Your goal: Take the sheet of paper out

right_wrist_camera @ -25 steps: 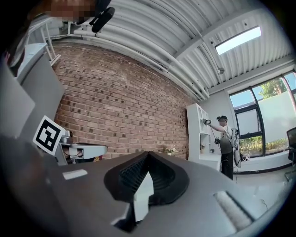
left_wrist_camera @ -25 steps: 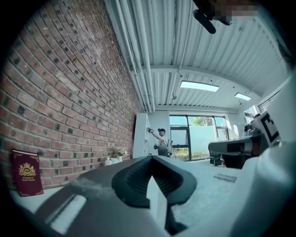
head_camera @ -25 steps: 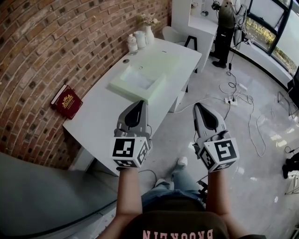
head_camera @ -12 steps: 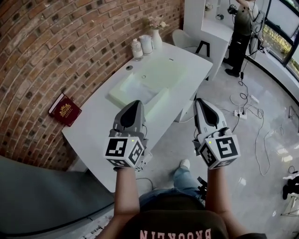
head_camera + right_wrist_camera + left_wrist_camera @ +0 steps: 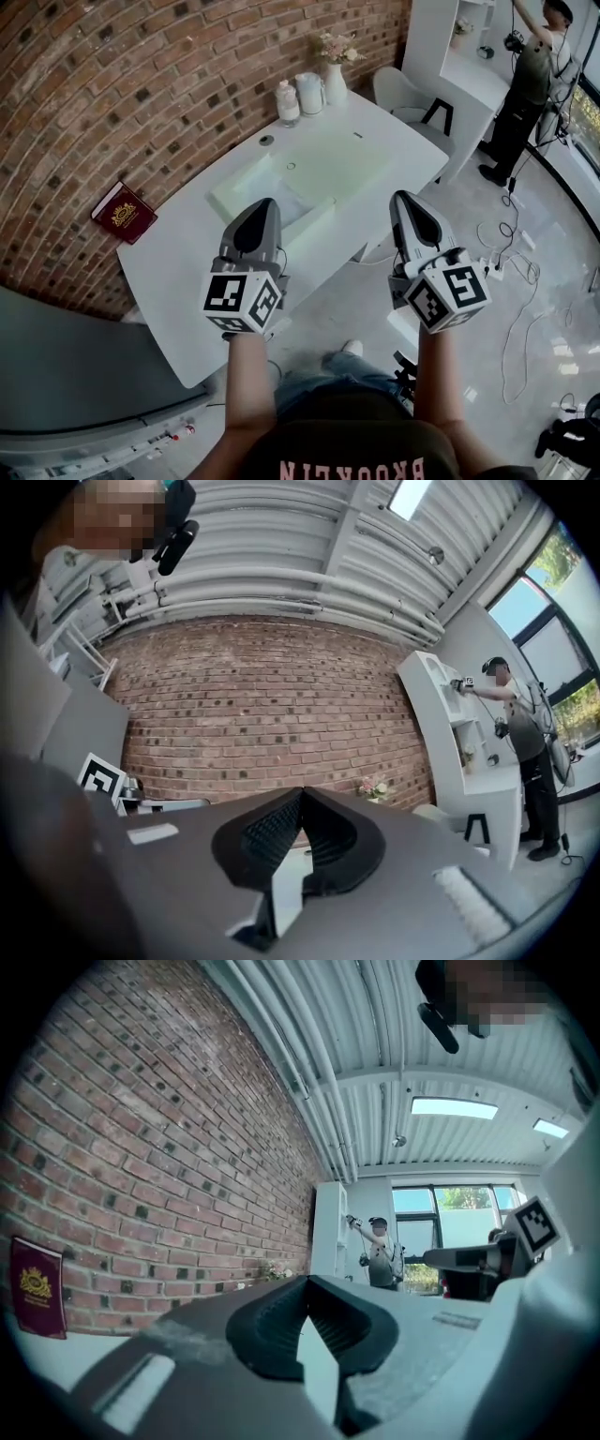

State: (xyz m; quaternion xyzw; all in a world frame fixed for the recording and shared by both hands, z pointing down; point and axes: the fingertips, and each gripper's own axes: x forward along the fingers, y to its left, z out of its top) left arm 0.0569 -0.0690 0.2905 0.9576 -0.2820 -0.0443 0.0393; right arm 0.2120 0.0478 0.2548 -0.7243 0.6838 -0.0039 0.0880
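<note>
A: Both claws are staying clenched on nothing?

B: Yes. The left gripper (image 5: 265,202) is hanging over the near edge of the pale green folder (image 5: 323,164) on the white desk (image 5: 178,272). The right gripper (image 5: 404,195) is hovering near the folder's right. I can't make out the sheet itself.

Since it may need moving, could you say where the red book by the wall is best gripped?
Probably the top edge, from above: the red book stands upright, back against the brick wall, cover facing the room, so only its free edges can be pinched.
</note>
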